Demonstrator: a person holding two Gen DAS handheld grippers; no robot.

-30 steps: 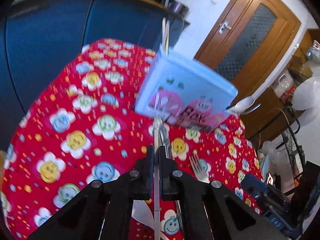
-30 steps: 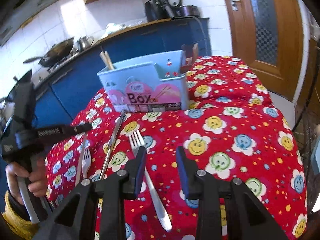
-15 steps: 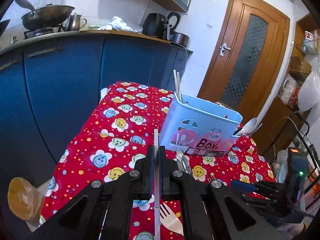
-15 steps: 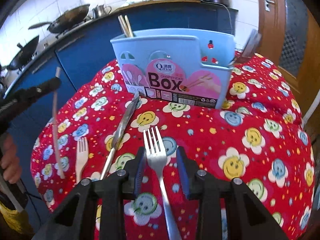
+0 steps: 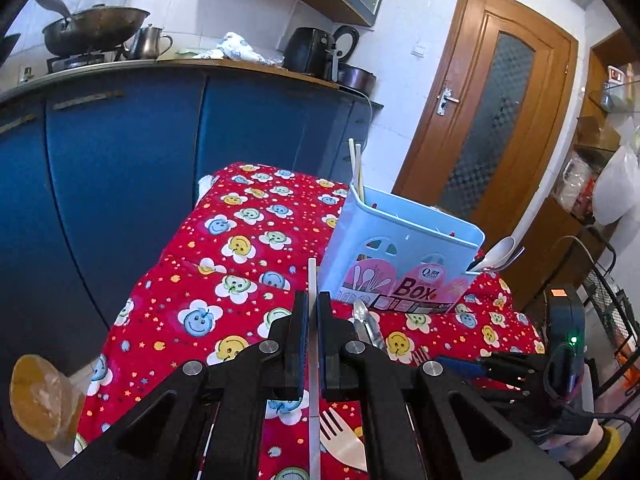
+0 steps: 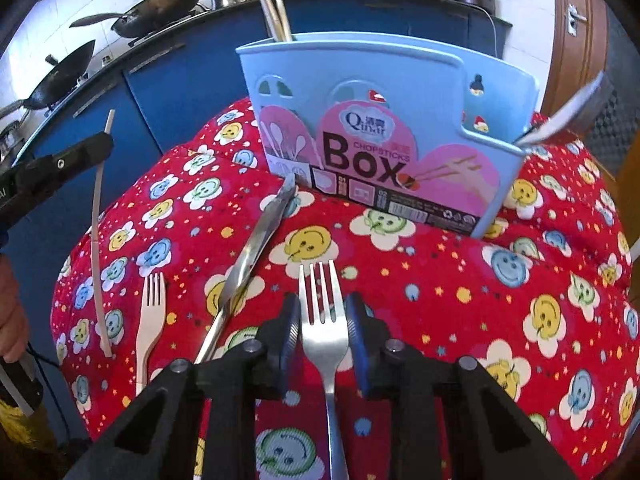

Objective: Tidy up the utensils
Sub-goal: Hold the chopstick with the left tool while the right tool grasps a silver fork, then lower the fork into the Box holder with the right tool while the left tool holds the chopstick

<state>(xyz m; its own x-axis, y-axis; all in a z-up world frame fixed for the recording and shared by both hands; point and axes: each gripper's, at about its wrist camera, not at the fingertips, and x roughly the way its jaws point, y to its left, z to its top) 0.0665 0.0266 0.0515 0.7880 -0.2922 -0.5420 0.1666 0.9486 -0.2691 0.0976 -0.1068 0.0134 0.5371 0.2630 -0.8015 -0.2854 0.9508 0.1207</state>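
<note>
My left gripper [image 5: 312,306] is shut on a thin white chopstick [image 5: 312,280] and holds it above the table, left of the light blue utensil box [image 5: 404,256]. In the right wrist view the left gripper [image 6: 105,140] shows at the left with the chopstick [image 6: 95,240]. My right gripper [image 6: 321,312] is open, its jaws on either side of a metal fork [image 6: 325,320] lying on the cloth. The box [image 6: 384,128] holds chopsticks [image 6: 276,24] at its left and a spoon [image 6: 576,112] at its right.
A metal knife [image 6: 252,256] lies diagonally in front of the box. A pale wooden fork [image 6: 151,320] lies left of it. A red smiley tablecloth [image 6: 460,280] covers the table. Blue kitchen cabinets [image 5: 120,168] stand behind, a wooden door [image 5: 492,120] at the right.
The left gripper lifted the chopstick off the table and drew back from the box. The right gripper moved forward and down until its jaws straddle the metal fork.
</note>
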